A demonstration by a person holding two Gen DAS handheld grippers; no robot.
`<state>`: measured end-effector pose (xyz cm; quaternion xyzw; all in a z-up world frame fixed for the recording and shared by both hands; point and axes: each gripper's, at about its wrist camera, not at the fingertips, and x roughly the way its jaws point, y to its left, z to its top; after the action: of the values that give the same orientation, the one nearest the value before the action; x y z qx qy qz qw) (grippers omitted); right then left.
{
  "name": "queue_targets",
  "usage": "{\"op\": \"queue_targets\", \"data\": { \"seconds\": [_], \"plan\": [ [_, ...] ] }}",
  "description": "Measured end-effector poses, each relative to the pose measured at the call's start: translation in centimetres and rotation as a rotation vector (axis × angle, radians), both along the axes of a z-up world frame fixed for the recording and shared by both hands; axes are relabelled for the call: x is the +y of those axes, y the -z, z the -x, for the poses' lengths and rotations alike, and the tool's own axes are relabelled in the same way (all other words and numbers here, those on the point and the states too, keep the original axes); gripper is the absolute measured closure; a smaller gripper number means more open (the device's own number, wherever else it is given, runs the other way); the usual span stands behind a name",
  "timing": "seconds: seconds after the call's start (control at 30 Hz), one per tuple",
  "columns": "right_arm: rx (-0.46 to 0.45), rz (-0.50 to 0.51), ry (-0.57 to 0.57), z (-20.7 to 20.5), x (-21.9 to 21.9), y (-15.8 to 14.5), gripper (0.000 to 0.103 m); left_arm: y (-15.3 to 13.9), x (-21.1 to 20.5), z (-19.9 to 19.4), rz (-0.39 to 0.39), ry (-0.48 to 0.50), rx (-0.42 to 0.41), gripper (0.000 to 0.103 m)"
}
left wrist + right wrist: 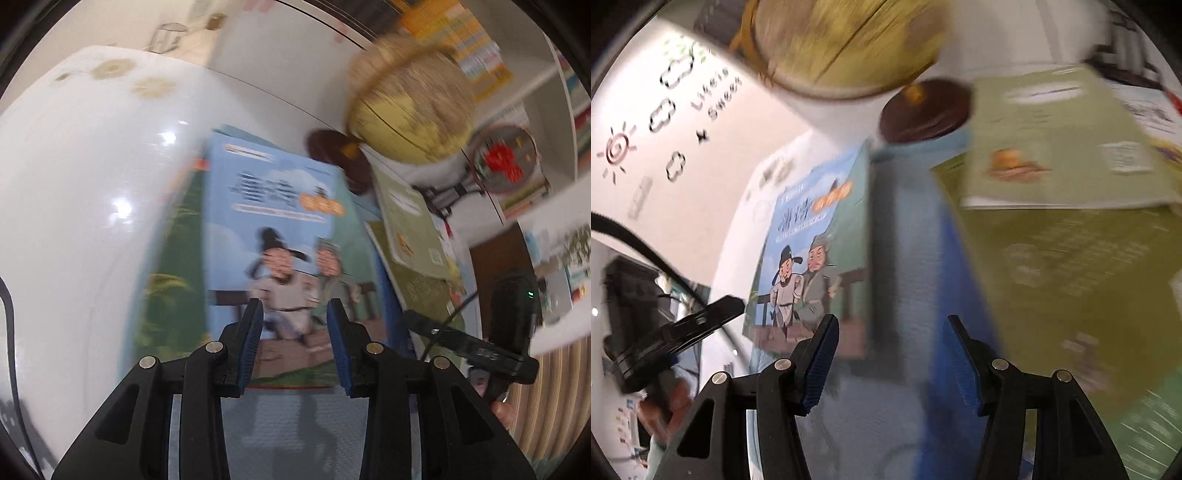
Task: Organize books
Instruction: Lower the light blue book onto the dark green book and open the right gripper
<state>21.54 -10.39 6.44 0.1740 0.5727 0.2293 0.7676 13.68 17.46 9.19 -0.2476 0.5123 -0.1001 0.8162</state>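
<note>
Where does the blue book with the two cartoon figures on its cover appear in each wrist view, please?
Left wrist view: the blue cartoon book fills the centre, straight ahead of the left gripper, whose fingers are apart.
Right wrist view: the same book sits left of centre, up and left of the open right gripper.
Shared landmark: the globe's dark round base, just beyond the book's far right corner.
</note>
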Motion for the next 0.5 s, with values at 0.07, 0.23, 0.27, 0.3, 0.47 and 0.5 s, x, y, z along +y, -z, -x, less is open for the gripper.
{"op": "queue_targets", "data": {
  "seconds": [0.07,0.23,0.27,0.3,0.47,0.5],
  "plan": [
    [0.021,-0.009,-0.002,-1.2,1.9,0.6,0.046,0.3,1.6,0.2,-0.001,-0.039,0.012,0.07],
    [0.062,0.006,-0.025,-2.9,5.2,0.7,0.044,1.8,4.4,0.5,0.013,-0.111,0.035,0.07],
    [0.057,0.026,-0.034,-2.6,5.8,0.5,0.044,2.1,4.6,0.4,0.012,-0.119,0.041,0.07],
    [0.046,0.05,-0.049,-2.1,6.3,0.1,0.044,2.4,5.0,0.4,0.011,-0.131,0.045,0.07],
    [0.063,0.073,-0.091,-0.9,8.4,0.2,0.044,3.0,6.7,-0.1,0.028,-0.165,0.04,0.07],
    [0.059,0.085,-0.086,-1.2,8.6,0.3,0.044,2.9,6.9,-0.3,0.031,-0.159,0.034,0.07]
  ]
}}
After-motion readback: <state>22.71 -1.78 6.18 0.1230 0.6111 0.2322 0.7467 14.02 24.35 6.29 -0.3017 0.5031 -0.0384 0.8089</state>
